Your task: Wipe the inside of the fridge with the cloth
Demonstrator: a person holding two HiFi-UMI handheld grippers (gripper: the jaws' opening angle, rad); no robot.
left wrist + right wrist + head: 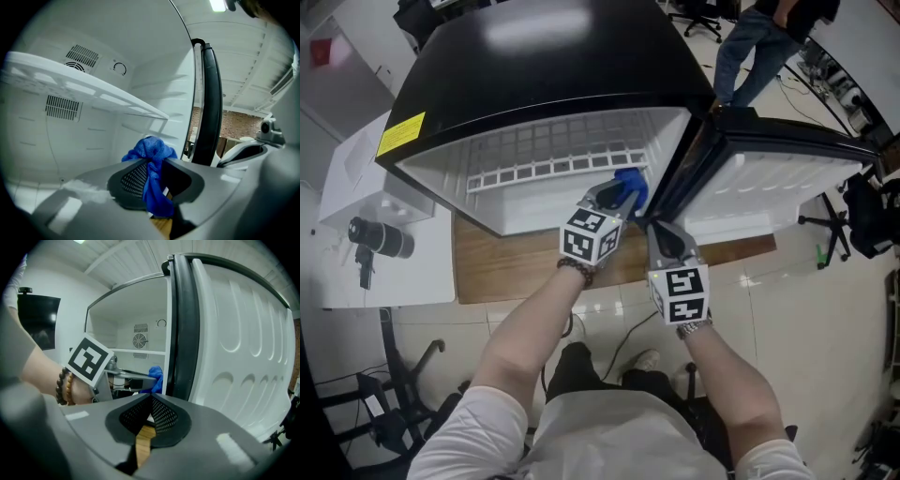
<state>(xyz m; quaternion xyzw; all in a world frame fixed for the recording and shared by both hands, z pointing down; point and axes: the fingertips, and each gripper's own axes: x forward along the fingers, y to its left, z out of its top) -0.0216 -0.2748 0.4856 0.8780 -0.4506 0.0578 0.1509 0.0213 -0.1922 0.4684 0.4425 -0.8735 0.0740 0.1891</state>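
Left gripper view, and here's the grip: the left tool (151, 177) is pinched narrow on the blue cloth (152, 152). A bunched wad bulges out past the tips and a tail hangs down between the pads. That tool is reaching into the open fridge (544, 56), below the white shelf (93, 89), over at the right side of the compartment near the dark door seal. I can't tell whether the cloth is actually pressing on the inner wall. From the head view, the cloth sits right at the compartment's front right corner. The right tool (151, 399) has its mesh pads shut tight together with nothing between them. It hangs just outside the fridge, close beside the edge of the open door (787, 178).
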